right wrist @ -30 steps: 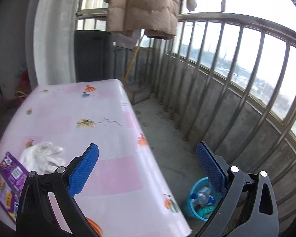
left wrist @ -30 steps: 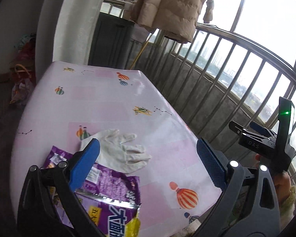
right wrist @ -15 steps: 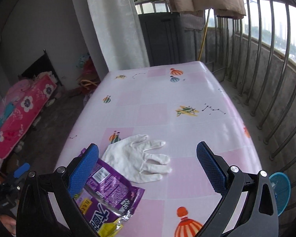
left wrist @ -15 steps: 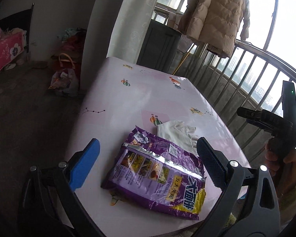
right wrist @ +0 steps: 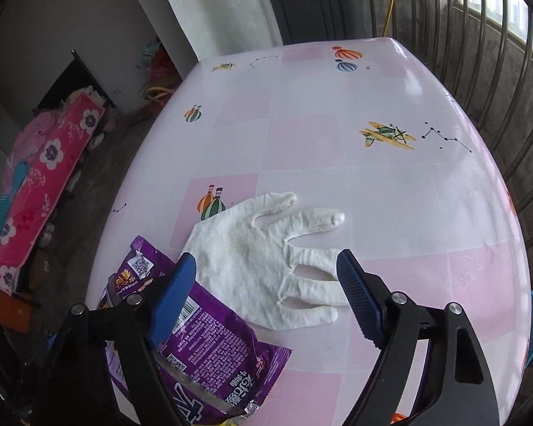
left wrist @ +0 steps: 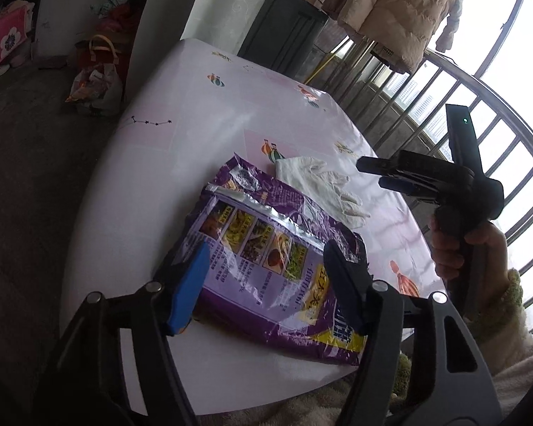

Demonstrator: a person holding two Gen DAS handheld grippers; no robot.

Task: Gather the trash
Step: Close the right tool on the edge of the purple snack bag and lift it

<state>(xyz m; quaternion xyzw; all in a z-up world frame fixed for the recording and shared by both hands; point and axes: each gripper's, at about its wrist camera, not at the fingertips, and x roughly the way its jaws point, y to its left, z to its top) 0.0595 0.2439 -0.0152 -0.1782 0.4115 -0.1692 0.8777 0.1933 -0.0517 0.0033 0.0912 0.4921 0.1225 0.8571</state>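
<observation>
The left tongs (left wrist: 263, 280) stand released, jaws spread wide over the near end of a purple snack bag (left wrist: 266, 259), which lies flat on the pink bench (left wrist: 202, 113) near its front edge. Just beside the bag, and partly touching its far corner, lies a white glove (right wrist: 266, 259), fingers spread. The right tongs (right wrist: 266, 277) are also released, jaws apart above the glove's palm and fingers. A beige coat (left wrist: 401, 10) hangs by the balcony railing (left wrist: 497, 135).

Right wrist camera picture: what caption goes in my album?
Open right gripper hovering over a white cloth glove beside a purple snack bag.
</observation>
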